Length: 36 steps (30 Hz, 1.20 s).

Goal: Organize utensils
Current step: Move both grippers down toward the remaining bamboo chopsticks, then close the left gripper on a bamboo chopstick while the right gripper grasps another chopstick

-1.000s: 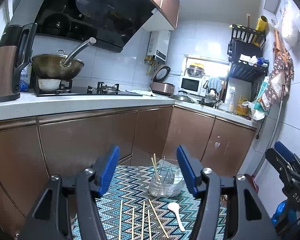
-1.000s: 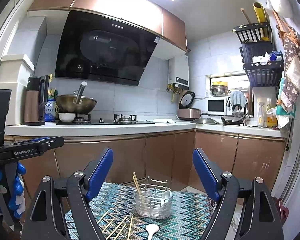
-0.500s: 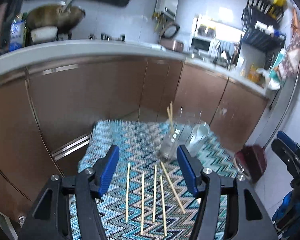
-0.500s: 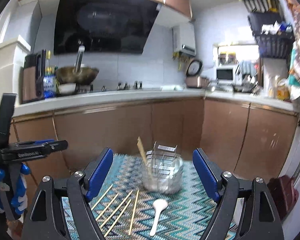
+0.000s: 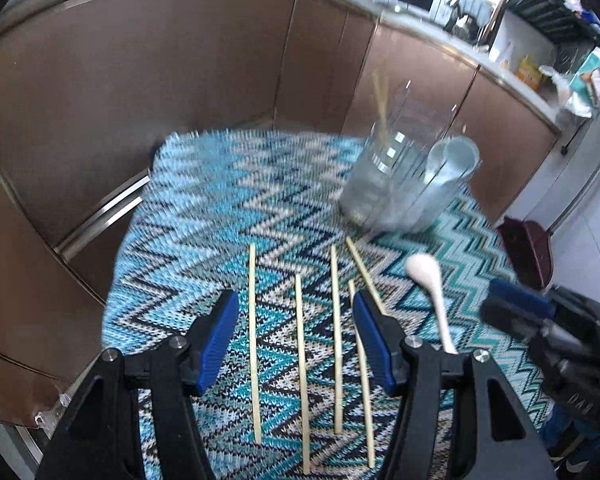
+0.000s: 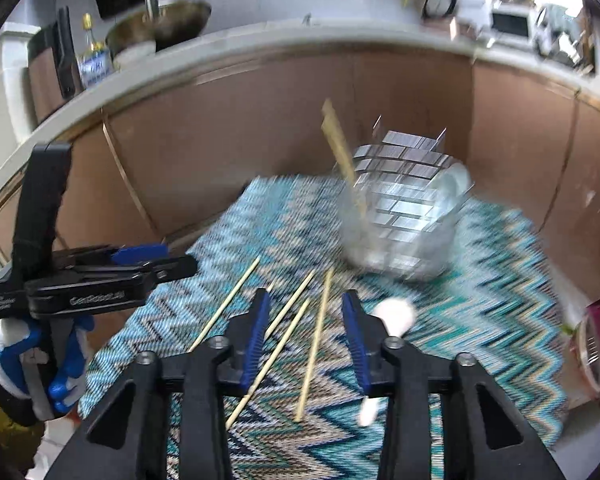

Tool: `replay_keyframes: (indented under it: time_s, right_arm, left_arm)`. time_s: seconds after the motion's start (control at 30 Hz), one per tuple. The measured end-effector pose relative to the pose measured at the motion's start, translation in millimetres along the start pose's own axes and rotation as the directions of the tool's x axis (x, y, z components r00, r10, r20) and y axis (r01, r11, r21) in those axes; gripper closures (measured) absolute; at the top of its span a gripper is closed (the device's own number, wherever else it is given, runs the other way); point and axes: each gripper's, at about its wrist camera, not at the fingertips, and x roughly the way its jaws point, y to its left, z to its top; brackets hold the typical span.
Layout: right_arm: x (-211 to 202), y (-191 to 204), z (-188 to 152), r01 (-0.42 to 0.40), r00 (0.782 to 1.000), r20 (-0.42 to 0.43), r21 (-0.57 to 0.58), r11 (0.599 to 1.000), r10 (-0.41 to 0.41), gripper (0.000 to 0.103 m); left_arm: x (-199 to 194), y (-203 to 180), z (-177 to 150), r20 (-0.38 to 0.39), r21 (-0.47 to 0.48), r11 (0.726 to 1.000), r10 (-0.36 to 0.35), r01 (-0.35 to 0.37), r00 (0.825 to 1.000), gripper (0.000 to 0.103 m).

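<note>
The left gripper (image 5: 296,340) gaped empty; the right gripper (image 6: 306,336), jaws just narrowing, pinched nothing. Five loose chopsticks (image 5: 253,344) and a white spoon (image 5: 430,292) lay unsorted on the zigzag mat (image 5: 204,216). Beyond, the wire holder (image 6: 404,216) held few utensils.

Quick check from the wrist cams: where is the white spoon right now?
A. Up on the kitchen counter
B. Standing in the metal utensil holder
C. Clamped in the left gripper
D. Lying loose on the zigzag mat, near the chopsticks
D: the white spoon lies flat on the zigzag mat, just right of the loose chopsticks and in front of the metal utensil holder; no gripper touches it.
</note>
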Motion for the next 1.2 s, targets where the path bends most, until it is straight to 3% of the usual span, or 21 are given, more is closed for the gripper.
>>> replay_keyframes:
  time_s: [0.07, 0.23, 0.7, 1.03, 1.2]
  right_arm:
    - [27.6, 2.4, -4.4, -0.039, 0.997, -0.074, 0.002, 0.999, 0.039, 0.082]
    - [76.3, -2.0, -10.3, -0.077, 0.977, -0.196, 0.052, 0.996, 0.086, 0.084]
    - [131.9, -7.6, 3.2, -0.064, 0.946, -0.312, 0.078, 0.995, 0.085, 0.084]
    - [163.1, 1.2, 10.8, -0.036, 0.921, -0.385, 0.060, 0.998, 0.057, 0.084]
    - [170.5, 3.8, 8.9, -0.016, 0.900, -0.434, 0.061, 0.998, 0.041, 0.084]
  left_arm:
    - [16.9, 3.7, 0.3, -0.040, 0.000, 1.000, -0.001, 0.001, 0.999, 0.046]
    - [49.0, 7.8, 5.4, -0.121, 0.013, 1.000, -0.012, 0.014, 0.993, 0.046]
    - [105.4, 5.4, 5.9, -0.271, 0.058, 0.998, -0.020, 0.037, 0.962, 0.066]
    - [115.4, 12.2, 8.6, -0.317, 0.060, 0.995, -0.056, 0.079, 0.947, 0.069]
    - [122.5, 6.1, 17.2, -0.370, 0.098, 0.993, -0.023, 0.064, 0.929, 0.069]
